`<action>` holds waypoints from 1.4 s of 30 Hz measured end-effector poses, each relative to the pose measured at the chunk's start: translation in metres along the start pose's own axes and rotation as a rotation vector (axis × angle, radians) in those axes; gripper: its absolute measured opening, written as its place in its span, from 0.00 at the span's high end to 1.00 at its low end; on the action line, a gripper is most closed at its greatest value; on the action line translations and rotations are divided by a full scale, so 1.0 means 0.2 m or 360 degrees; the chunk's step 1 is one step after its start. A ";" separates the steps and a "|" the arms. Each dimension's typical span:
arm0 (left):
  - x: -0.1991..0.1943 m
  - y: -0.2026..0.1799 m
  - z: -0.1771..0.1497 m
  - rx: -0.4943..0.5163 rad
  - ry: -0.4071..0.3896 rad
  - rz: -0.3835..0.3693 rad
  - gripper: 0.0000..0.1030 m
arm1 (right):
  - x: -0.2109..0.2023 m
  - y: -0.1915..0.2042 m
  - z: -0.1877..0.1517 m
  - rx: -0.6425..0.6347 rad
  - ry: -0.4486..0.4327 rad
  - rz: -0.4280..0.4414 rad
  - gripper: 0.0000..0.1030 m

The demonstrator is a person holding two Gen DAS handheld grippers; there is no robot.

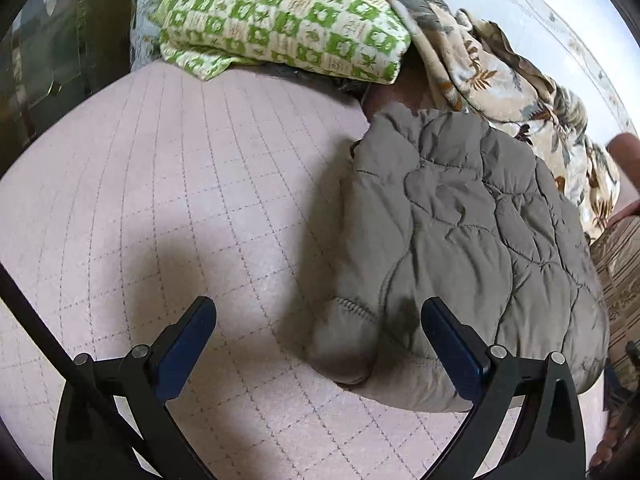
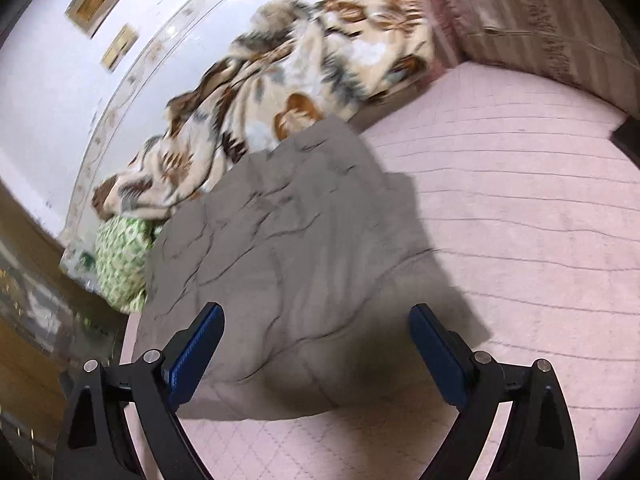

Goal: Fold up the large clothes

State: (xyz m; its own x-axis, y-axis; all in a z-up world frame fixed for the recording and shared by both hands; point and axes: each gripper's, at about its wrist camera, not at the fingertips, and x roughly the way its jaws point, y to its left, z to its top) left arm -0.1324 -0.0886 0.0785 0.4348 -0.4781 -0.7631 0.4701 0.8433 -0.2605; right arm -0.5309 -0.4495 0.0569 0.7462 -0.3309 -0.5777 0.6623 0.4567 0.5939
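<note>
**Bed with grey quilted jacket, both grippers empty**

- Jacket (image 1: 460,216): grey, puffy, quilted, folded into a thick bundle. Lies on the pink bed cover (image 1: 160,200). In the left wrist view it fills the 3 o'clock half of the frame; in the right wrist view (image 2: 280,240) it sits at centre, blurred.
- Left gripper (image 1: 318,344): jaws wide apart, holding nothing. The finger (image 1: 452,344) on the 3 o'clock side sits over the near hem of the jacket; the other is over bare cover.
- Right gripper (image 2: 316,352): jaws wide apart, holding nothing, straddling the near edge of the jacket.
- Green patterned pillow (image 1: 280,20): at 12 o'clock from the jacket, left wrist view.
- Leaf-print blanket (image 1: 500,72): crumpled, at 1 o'clock, draped partly over the pillow, against the white wall (image 2: 52,92).
- Person: striped clothing at the 3 o'clock edge, left wrist view.
</note>
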 end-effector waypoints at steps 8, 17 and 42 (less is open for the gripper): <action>0.03 0.08 -0.01 -0.0191 0.0097 -0.0180 0.00 | -0.08 -0.26 0.03 0.0375 -0.0031 -0.0046 0.07; 0.12 0.11 -0.06 -0.0384 0.0248 -0.0401 0.00 | -0.02 -0.40 -0.03 0.0640 0.0062 0.0035 0.07; 0.09 -0.36 -0.06 0.0189 -0.0116 0.0009 0.45 | 0.21 0.06 0.02 -0.0193 -0.0033 -0.0399 0.53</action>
State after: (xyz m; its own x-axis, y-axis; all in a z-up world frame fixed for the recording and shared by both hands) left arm -0.1673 -0.1553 0.0757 0.4902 -0.4938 -0.7182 0.5532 0.8130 -0.1815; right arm -0.4912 -0.4613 0.0421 0.5622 -0.4622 -0.6857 0.8144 0.4538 0.3617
